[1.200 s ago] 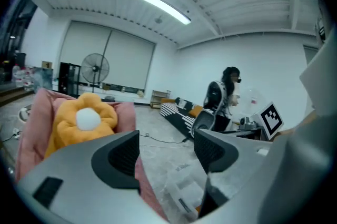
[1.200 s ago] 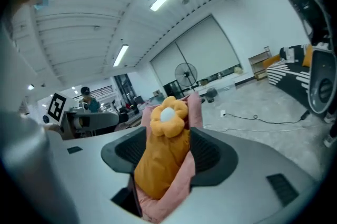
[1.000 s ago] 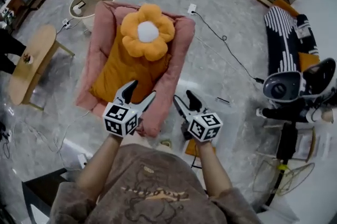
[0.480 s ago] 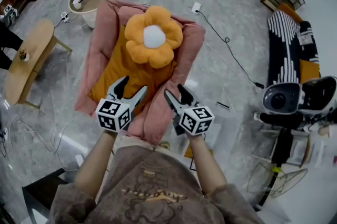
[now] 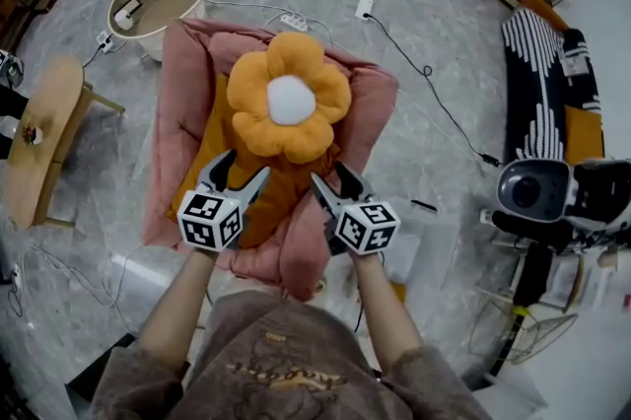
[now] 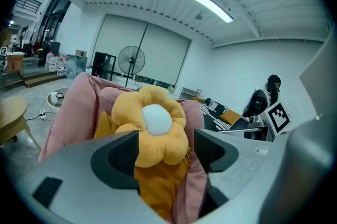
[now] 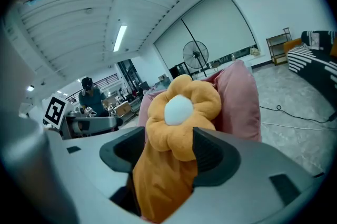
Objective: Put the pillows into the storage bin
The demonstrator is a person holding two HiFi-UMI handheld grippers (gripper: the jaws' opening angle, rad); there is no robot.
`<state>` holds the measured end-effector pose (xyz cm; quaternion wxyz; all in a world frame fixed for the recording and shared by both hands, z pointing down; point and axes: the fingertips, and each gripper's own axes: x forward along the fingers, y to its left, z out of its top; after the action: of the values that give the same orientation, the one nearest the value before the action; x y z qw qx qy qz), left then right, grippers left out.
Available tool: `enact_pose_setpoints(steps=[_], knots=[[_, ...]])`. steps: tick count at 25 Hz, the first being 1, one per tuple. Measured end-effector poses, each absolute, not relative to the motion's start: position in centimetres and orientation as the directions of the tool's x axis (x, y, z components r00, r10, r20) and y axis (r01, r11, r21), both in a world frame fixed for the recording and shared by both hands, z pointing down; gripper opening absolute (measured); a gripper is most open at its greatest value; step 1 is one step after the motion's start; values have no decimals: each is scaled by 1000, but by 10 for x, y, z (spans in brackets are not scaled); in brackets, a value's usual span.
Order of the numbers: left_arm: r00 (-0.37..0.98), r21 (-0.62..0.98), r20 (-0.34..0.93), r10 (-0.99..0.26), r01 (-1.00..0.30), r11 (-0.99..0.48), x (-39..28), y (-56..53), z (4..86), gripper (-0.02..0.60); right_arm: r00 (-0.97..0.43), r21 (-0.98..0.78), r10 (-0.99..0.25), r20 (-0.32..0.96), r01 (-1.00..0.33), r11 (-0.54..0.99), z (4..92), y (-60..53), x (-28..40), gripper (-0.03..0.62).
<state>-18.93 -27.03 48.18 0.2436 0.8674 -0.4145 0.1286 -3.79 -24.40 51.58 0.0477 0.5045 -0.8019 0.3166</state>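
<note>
While both tools are spread wide and grip nothing, the flower pillow (image 5: 289, 107) lies just above them in the head view, centred over the gap between the left tool (image 5: 244, 170) and the right tool (image 5: 332, 176). Each gripper view shows its orange petals and white middle framed between the pads but lying ahead of them, with no pad pressing on it. Neither hand is clearly nearer, so a grasp from both sides at once looks likely to suit it. Being round, the flower pillow has no long axis.

Beneath it a plain orange pillow (image 5: 268, 201) runs from under the flower toward the lower left of the frame, and the left tool's tips hang over it; whether they touch it cannot be told. Both pillows rest in a pink floor lounger (image 5: 182, 112), whose raised side rolls stand at either side of them and may crowd a side approach.

No storage bin can be named with certainty. A pale translucent box (image 5: 424, 245) on the floor, just right of the right tool, may be it. A wooden counter (image 5: 39, 142) stands at the left edge, a black cable (image 5: 424, 71) crosses the floor at the upper right, and a striped cushion (image 5: 532, 83) lies at the far right, well apart.
</note>
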Motion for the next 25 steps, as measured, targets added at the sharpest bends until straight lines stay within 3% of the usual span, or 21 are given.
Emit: enact_pose_setpoints(steps=[14,25], knots=[[606,346,522,-600,-794,-501,-215,-381,577,319,-391,-446,-758,522,-883,148,607,-340,-35,284],[651,402,530,-544,-757,-514,-205,-415,617,321,-298,-372,-769,565,-924,84,642,-371,-30,268]])
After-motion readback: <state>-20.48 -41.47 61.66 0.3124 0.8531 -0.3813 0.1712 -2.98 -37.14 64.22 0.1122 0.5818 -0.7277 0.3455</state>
